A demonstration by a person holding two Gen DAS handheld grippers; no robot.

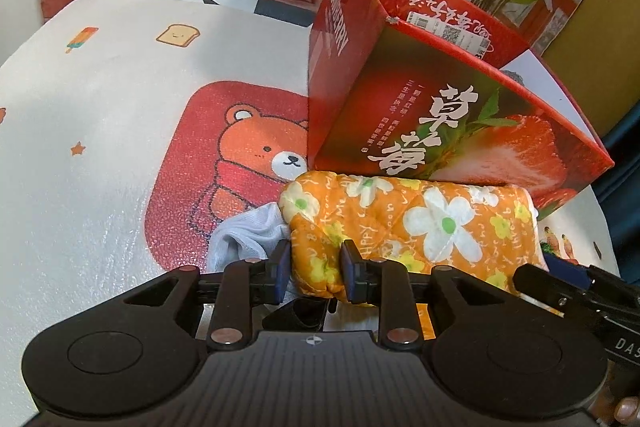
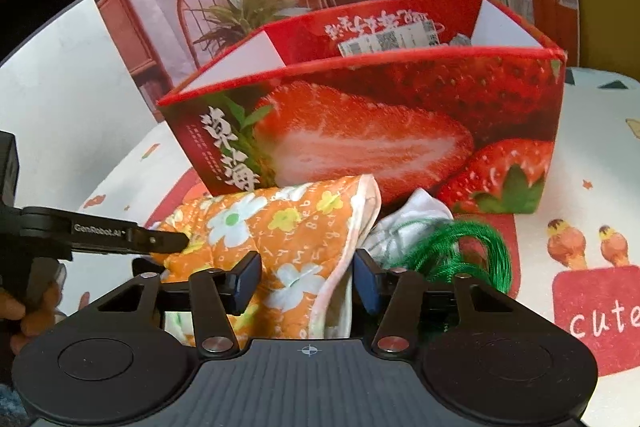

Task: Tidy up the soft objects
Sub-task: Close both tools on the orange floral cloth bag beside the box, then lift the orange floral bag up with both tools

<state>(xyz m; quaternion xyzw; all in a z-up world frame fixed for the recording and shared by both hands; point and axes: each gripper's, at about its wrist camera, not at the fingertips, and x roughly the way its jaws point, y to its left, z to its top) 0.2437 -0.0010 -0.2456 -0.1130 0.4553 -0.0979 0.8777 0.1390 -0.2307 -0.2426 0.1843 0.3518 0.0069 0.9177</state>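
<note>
Left gripper [image 1: 315,267]: jaws clamped on one end of the orange floral cloth [image 1: 416,227]
Right gripper [image 2: 307,281]: jaws astride the cloth's other end — grip unclear
Strawberry box [image 2: 360,131]: just behind, on the tabletop [image 1: 100,147]

The left gripper [image 1: 314,269] pinches the near left end of a rolled, quilted orange cloth with white and yellow flowers [image 1: 416,223], its blue pads pressed into the fabric. This roll lies right against the front wall of a red cardboard strawberry box [image 1: 400,99] with an open top. A crumpled white cloth [image 1: 248,237] sits just left of the roll. The right gripper [image 1: 560,287] reaches the roll's right end. All rest on a cream foam mat with a bear picture [image 1: 120,147].
</note>
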